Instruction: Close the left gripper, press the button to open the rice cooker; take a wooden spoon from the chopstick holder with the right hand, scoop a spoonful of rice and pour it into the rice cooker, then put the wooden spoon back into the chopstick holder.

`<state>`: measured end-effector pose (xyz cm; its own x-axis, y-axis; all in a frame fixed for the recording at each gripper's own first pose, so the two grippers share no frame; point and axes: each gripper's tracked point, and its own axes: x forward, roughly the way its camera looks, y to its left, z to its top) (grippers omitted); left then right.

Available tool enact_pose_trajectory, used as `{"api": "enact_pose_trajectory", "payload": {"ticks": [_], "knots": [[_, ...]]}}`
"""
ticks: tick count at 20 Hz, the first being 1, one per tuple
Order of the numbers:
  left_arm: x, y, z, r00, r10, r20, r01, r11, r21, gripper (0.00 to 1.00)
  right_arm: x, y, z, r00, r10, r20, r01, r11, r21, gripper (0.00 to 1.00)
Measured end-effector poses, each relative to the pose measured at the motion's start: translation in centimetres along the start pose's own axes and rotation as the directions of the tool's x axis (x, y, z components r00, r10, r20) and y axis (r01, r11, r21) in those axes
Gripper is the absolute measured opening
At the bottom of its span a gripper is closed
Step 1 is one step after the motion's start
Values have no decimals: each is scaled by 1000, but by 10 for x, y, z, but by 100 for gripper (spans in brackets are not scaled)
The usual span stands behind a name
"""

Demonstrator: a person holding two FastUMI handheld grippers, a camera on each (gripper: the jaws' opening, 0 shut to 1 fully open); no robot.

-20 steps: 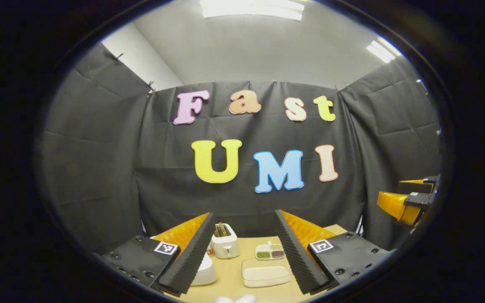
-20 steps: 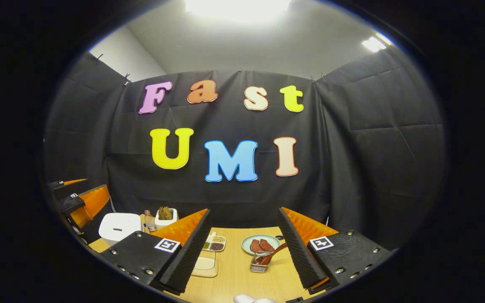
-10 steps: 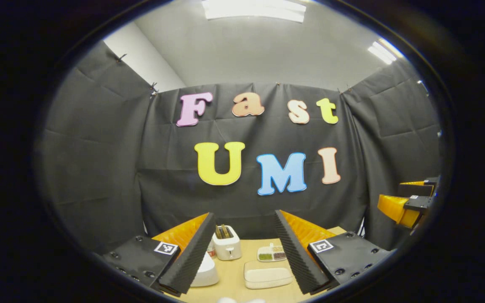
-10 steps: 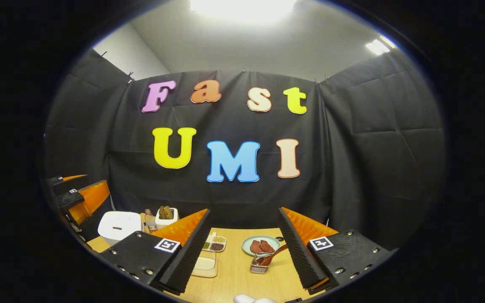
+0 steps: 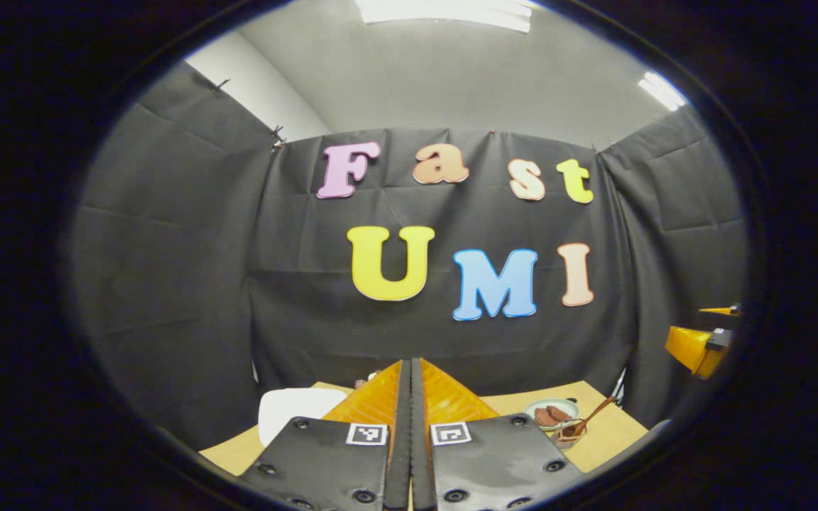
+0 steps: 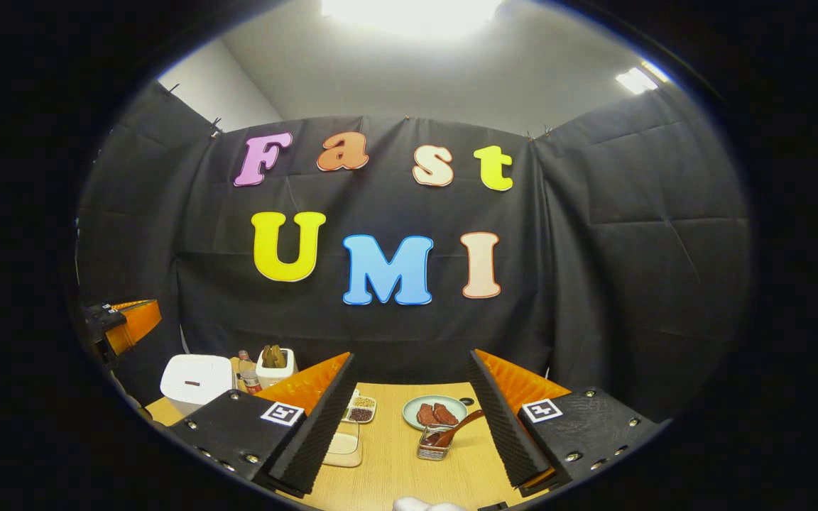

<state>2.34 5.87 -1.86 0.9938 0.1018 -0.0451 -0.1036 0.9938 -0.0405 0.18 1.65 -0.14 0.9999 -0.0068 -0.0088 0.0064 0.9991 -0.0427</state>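
Observation:
My left gripper [image 5: 410,365] is shut with nothing between its fingers, held above the table's left part. The white rice cooker [image 5: 294,414], lid down, sits just left of its fingers and shows again in the right gripper view [image 6: 196,378]. My right gripper [image 6: 410,360] stands open and empty above the table. Ahead of it a wooden spoon [image 6: 457,427] leans in a small wire chopstick holder [image 6: 432,448]. A clear box of rice [image 6: 344,448] lies partly behind the right gripper's left finger [image 6: 313,426]. The left gripper [image 6: 123,325] shows at the far left edge.
A plate with meat slices [image 6: 434,411] lies behind the holder. A white toaster [image 6: 274,365] and a small bottle [image 6: 246,381] stand right of the cooker. A divided dish of grains [image 6: 361,409] sits mid-table. The wooden table [image 6: 395,475] meets black cloth walls.
My left gripper has shut its fingers and swung left, so the cooker now lies beside them. The right gripper has barely moved and stays open.

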Motion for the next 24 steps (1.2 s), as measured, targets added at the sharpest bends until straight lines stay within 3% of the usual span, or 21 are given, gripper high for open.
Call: {"api": "enact_pose_trajectory", "payload": {"ticks": [3, 6, 10, 14, 21, 22, 24], "knots": [[33, 32, -23, 998, 49, -45, -49, 999, -3, 8, 3, 3, -6, 1000, -2, -19, 1, 1000, -19, 96], [80, 75, -81, 979, 131, -157, -136, 990, -20, 7, 6, 7, -12, 999, -4, -43, 2, 999, -40, 96], [126, 132, -182, 916, 237, -324, -256, 967, -15, 8, 12, 8, -16, 998, -20, -64, 16, 998, -67, 96], [160, 179, -268, 820, 329, -468, -346, 937, 52, 9, 14, 2, -14, 997, -47, -68, 41, 996, -84, 95], [168, 201, -310, 750, 374, -545, -384, 918, 102, 9, 17, 0, -21, 994, -58, -90, 50, 994, -93, 95], [172, 201, -305, 764, 379, -522, -376, 919, 117, 9, 17, 1, -21, 994, -58, -90, 49, 994, -96, 95], [172, 203, -306, 758, 385, -527, -378, 917, 125, 9, 19, 1, -21, 994, -57, -92, 48, 994, -96, 95]]}}
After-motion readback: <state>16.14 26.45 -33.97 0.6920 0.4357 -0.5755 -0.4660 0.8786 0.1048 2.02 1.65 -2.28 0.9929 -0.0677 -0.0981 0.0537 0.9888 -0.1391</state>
